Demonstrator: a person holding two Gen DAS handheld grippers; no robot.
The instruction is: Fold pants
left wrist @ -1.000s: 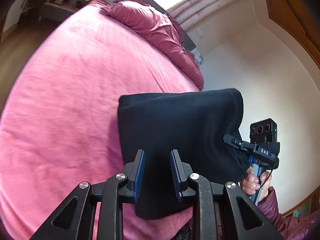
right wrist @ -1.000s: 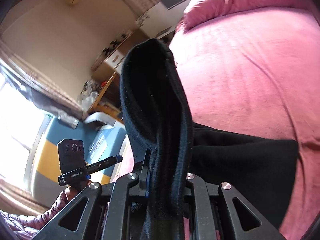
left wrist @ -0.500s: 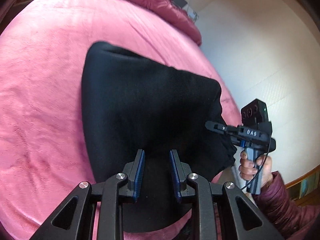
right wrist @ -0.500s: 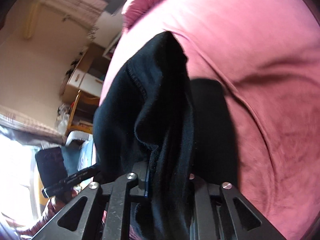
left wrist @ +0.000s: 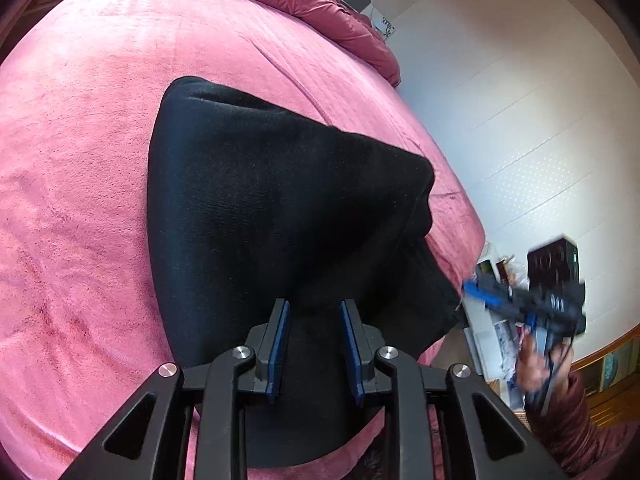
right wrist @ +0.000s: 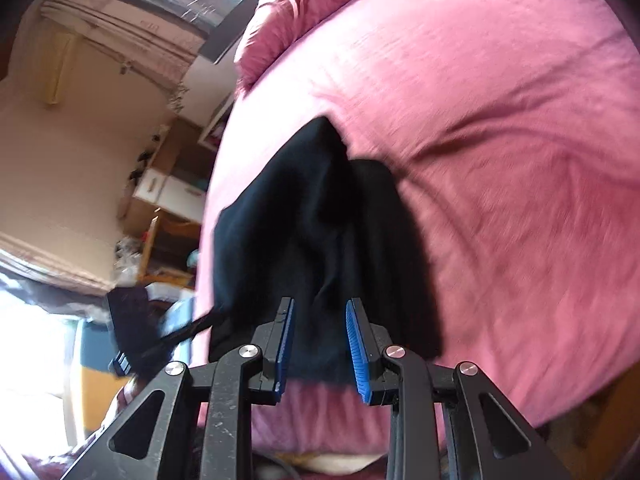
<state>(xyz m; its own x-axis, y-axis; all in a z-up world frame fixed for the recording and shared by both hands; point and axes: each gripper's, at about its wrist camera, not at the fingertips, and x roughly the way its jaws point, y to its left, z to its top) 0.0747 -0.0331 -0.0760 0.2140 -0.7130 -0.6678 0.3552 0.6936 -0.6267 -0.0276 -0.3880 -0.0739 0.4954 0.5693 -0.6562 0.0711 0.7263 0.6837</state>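
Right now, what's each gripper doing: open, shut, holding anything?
Left gripper: open, holding nothing, over the black pants.
Right gripper: open, pants released.

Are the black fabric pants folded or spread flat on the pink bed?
Folded: the black fabric pants lie as a compact layered bundle on the pink bed.

we see a bed (left wrist: 80,200) under a pink cover, with a bunched pink duvet (left wrist: 320,8) at its far end. a pale wall (left wrist: 520,100) stands beside it. on the other side we see a curtained window (right wrist: 36,340), bright with daylight, and wooden shelves (right wrist: 168,200).
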